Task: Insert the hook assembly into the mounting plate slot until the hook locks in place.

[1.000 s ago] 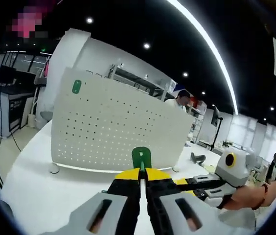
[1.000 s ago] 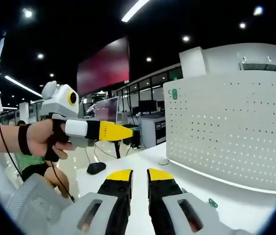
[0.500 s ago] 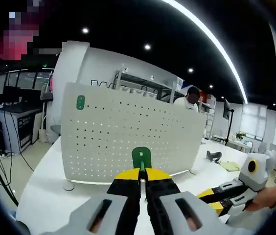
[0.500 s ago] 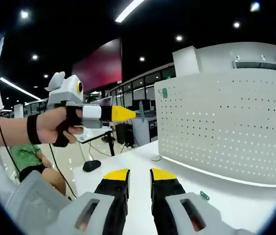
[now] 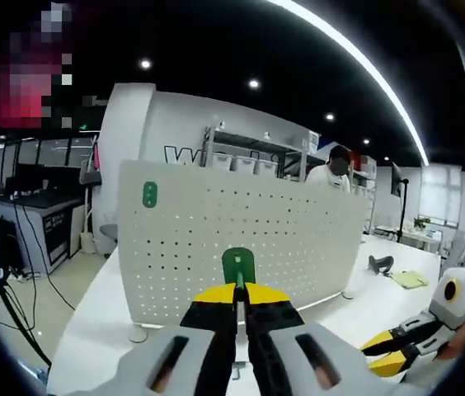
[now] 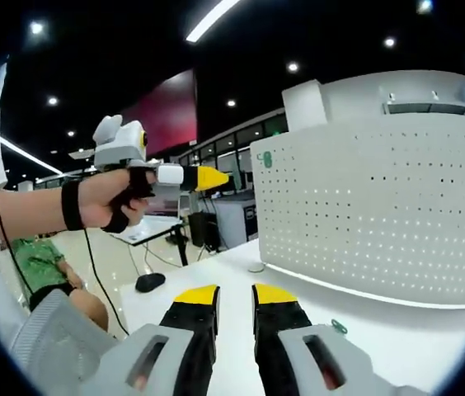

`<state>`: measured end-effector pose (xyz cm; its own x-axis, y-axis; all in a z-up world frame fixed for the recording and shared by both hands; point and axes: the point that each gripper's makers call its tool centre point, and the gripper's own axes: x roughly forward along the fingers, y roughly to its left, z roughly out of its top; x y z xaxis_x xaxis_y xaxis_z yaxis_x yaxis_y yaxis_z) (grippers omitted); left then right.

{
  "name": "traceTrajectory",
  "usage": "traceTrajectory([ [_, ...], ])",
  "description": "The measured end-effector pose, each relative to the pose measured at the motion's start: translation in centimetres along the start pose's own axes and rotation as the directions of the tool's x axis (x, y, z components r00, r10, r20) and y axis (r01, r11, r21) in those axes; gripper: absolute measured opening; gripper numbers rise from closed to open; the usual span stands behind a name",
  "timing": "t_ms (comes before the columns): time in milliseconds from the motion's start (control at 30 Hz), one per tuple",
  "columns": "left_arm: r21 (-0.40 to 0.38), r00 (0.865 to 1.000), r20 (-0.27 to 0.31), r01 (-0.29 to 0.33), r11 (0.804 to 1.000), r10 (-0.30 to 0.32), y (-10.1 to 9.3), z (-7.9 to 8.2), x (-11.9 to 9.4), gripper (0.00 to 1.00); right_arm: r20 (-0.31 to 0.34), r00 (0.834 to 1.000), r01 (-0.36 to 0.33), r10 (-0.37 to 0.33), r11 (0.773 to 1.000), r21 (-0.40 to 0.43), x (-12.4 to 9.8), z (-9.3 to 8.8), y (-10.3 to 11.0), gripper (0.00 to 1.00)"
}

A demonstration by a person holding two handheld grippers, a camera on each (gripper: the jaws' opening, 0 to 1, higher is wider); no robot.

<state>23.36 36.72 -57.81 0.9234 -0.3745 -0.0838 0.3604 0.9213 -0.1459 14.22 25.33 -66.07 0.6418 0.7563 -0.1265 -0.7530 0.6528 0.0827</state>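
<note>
Clamping the green hook [image 5: 238, 266] between its closed tips, the left gripper [image 5: 239, 299] held it up in front of the white pegboard [image 5: 241, 239], well short of the holes, while the right gripper [image 6: 234, 299] hung over the white table [image 6: 381, 342] with its jaws a little apart and empty. A second green hook [image 5: 149, 195] already sat in the board's upper corner. The thin hold on the hook's lower edge looked like the main risk: pushing it in at an angle could twist it out of the grip. The board stood upright on small feet, unbraced, so a firm push might tip or slide it.
</note>
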Motion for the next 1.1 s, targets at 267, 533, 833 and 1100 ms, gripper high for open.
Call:
traceTrajectory([
  [267,0.002,0.999,-0.004,-0.037,0.999,0.037,0.9,0.2,0.4,0.02,-0.004,1.0,0.011,-0.011,1.0,0.015,-0.3,-0.2,-0.2,0.15],
  [533,0.027,0.997,-0.002,-0.075,0.997,0.075,1.8,0.4,1.3,0.02,-0.03,0.999,0.021,-0.021,1.0,0.014,-0.7,-1.0,-0.5,0.15],
  [833,0.042,0.994,0.006,-0.108,0.993,0.108,3.0,1.3,2.9,0.02,-0.032,0.999,0.021,-0.02,1.0,0.008,-0.8,-1.3,-0.6,0.16],
  [1100,0.064,0.992,-0.002,-0.123,0.99,0.123,3.7,1.3,4.3,0.02,-0.033,0.998,0.052,-0.051,0.999,0.013,-1.1,-1.7,-1.2,0.26],
])
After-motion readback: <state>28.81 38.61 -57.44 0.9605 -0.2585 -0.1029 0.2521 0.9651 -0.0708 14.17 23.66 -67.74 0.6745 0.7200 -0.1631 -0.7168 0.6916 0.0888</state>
